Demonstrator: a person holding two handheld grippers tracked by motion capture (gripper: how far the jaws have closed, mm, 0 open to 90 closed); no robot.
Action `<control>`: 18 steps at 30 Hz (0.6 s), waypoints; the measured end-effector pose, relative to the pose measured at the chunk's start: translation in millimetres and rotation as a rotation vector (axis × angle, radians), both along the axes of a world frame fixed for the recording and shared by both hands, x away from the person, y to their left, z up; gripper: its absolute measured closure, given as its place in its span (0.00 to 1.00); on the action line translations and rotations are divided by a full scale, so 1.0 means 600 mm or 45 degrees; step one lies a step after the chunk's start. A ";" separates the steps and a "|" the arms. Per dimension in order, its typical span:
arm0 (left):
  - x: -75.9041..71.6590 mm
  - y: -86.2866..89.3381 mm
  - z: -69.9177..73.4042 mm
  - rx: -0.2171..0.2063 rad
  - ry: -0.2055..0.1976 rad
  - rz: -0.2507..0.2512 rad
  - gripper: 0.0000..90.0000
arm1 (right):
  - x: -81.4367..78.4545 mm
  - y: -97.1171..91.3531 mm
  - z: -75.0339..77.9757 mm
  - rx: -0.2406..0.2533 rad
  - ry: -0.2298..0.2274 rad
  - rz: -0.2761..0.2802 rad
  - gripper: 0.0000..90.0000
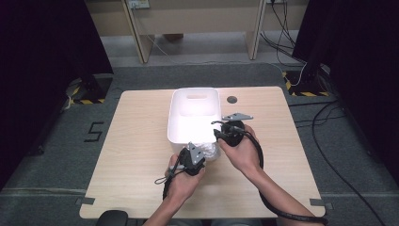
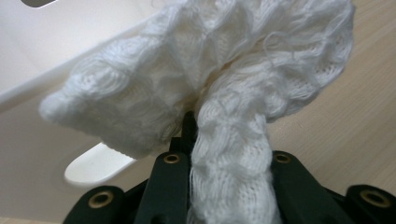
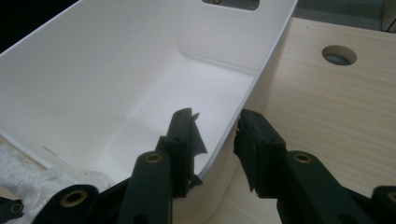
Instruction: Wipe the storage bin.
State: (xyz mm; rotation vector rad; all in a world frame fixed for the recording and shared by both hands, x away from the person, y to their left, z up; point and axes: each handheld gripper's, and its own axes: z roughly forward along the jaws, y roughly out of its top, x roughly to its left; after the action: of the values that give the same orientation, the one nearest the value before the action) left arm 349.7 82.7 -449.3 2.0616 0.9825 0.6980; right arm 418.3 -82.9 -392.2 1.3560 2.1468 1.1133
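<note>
Left gripper clenched on white cable-knit cloth at bin's 6 o'clock — ready to drop in | right gripper straddles white plastic bin wall at 3 o'clock — steadying, pads not pressing | pale wooden table

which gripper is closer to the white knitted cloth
Left. The left gripper is shut on the white knitted cloth; the right gripper straddles the bin's wall beside it.

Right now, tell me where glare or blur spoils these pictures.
High view: the white bin is blown out by glare, its inside featureless. Left gripper view: the white knit cloth is sharp at the jaws, the bin behind soft. Right gripper view: evenly lit, jaws slightly soft, bin wall clear.
</note>
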 end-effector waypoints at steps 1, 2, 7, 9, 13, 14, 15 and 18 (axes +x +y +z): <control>-0.001 -0.002 -0.001 0.000 -0.002 0.004 0.85 | 0.000 0.000 0.000 0.000 -0.001 0.000 0.74; -0.001 -0.002 -0.001 0.010 -0.001 0.003 0.85 | 0.000 0.000 0.000 -0.001 -0.001 0.000 0.74; -0.006 -0.004 -0.002 0.009 -0.006 -0.002 0.85 | 0.001 0.000 0.000 -0.001 -0.003 0.002 0.74; -0.005 -0.005 -0.003 0.030 -0.013 -0.022 0.85 | 0.001 0.001 0.000 0.000 -0.002 0.000 0.74; -0.007 -0.008 -0.009 0.010 0.021 -0.018 0.85 | 0.000 0.000 0.000 0.000 -0.004 0.003 0.74; -0.007 -0.009 -0.012 0.006 0.029 -0.019 0.85 | 0.001 0.000 0.000 0.001 -0.003 0.002 0.74; -0.006 -0.009 -0.014 0.019 0.040 -0.025 0.85 | 0.001 0.001 0.000 0.000 -0.002 0.001 0.74; -0.002 -0.009 -0.021 0.019 0.047 -0.019 0.85 | 0.000 0.000 0.000 -0.002 -0.005 0.003 0.74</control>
State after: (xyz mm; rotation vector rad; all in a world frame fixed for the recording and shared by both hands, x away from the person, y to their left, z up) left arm 348.5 77.3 -461.8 2.0998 0.9838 0.6638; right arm 418.6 -82.7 -392.4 1.3500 2.1469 1.1136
